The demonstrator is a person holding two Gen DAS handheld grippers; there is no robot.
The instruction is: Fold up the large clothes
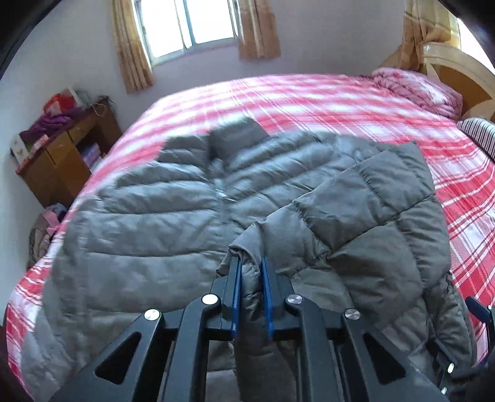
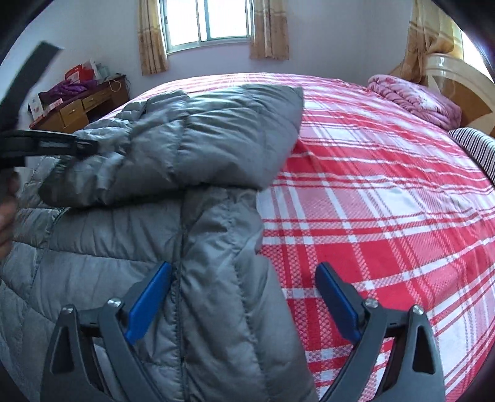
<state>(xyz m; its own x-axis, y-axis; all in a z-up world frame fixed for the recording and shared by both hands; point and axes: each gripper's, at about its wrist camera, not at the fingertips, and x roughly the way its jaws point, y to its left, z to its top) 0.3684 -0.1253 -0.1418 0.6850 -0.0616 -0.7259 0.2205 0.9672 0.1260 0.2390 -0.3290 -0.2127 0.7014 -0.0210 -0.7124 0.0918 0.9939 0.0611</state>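
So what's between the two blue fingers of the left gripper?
A bunched fold of the grey quilted puffer jacket, pinched by the left gripper; the left wrist view shows it.

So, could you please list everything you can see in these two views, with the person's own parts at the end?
Grey quilted puffer jacket: one, grey, spread on the bed, one sleeve folded across it.
Red-and-white plaid bedsheet: one, covering the bed.
Pink rolled quilt: one, at the headboard end.
Striped pillow: one, dark and white, right edge.
Brown wooden desk: one, by the wall, cluttered.
Window with tan curtains: one, far wall.
Left hand-held gripper: one, black with blue pads, shut on the jacket sleeve.
Right hand-held gripper: one, open over the jacket's edge.
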